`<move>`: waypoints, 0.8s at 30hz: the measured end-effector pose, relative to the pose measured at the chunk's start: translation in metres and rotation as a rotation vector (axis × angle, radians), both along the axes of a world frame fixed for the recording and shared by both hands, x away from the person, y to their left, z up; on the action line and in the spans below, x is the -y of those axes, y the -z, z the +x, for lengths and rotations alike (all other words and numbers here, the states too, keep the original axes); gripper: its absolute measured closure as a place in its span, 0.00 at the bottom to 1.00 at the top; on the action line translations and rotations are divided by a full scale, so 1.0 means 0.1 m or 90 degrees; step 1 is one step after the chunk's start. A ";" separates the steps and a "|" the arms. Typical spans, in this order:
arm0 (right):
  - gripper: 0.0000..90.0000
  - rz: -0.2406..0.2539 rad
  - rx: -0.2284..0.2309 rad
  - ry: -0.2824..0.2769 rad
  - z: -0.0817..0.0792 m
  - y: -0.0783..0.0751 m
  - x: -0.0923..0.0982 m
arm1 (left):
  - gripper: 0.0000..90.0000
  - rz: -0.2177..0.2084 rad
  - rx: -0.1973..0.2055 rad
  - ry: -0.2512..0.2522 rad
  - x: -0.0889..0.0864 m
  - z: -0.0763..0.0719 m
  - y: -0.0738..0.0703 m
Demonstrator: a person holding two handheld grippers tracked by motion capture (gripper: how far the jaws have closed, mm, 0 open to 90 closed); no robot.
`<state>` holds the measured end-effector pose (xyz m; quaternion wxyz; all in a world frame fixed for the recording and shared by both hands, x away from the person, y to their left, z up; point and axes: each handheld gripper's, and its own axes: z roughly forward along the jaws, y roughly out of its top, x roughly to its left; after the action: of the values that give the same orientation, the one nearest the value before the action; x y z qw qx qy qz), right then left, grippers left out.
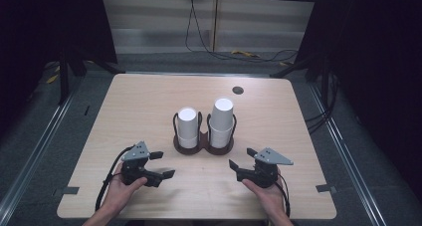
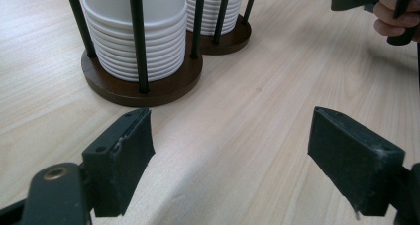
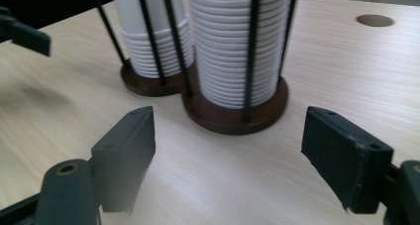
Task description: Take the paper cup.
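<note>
Inventory, L to R, landmark = cup holder (image 1: 203,145) (dark wood double base w/ black wire posts), mid counter (image 1: 144,101).

1. Left claw (image 1: 163,165): on the person's side of the holder, off to its L, near but apart. Jaws released, wide; nothing between the pads, bare counter in the gap. Left gripper view: L base of holder sits just beyond the L pad (image 2: 124,155), not touched.

2. L cup stack (image 1: 187,127): white paper cups, nested, upside down, in holder's L ring; shorter of the two.

3. R cup stack (image 1: 221,121): same sort, holder's R ring, touching nothing but its posts; taller.

4. Right claw (image 1: 242,163): person's side of holder, off to its R, near but apart. Jaws released, wide, empty. Right gripper view: R base lies ahead between the pads, still short of them.

5. Round hole (image 1: 238,90): beyond holder, to its R.

Step in hand (est.): approach/start; both claws aimed at stacks, no cup taken yet.

Next move needs (est.): lift a claw above the posts, close on top cup of nearer stack, draw straight up; other claw may steady the base.
</note>
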<state>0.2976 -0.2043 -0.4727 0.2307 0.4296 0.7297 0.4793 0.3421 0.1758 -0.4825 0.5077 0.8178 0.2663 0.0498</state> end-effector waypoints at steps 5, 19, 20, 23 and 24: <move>0.24 0.002 -0.009 -0.015 -0.02 0.00 -0.02 | 0.20 -0.014 0.001 0.004 -0.01 0.03 -0.04; 0.24 -0.007 -0.041 -0.038 0.00 0.01 -0.02 | 0.18 -0.025 0.018 0.007 0.06 0.15 -0.29; 0.24 -0.002 -0.040 -0.038 0.00 0.00 -0.02 | 0.18 -0.028 0.023 0.009 0.06 0.15 -0.30; 0.22 -0.006 -0.037 -0.041 -0.03 -0.02 -0.03 | 0.18 -0.034 0.022 0.021 0.04 0.16 -0.37; 0.22 -0.003 -0.037 -0.041 -0.04 -0.03 -0.03 | 0.18 -0.043 0.018 0.029 0.03 0.16 -0.39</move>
<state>0.2934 -0.2009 -0.4701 0.1949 0.4195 0.7507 0.4717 0.3584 0.1725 -0.4431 0.5395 0.8054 0.2421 0.0412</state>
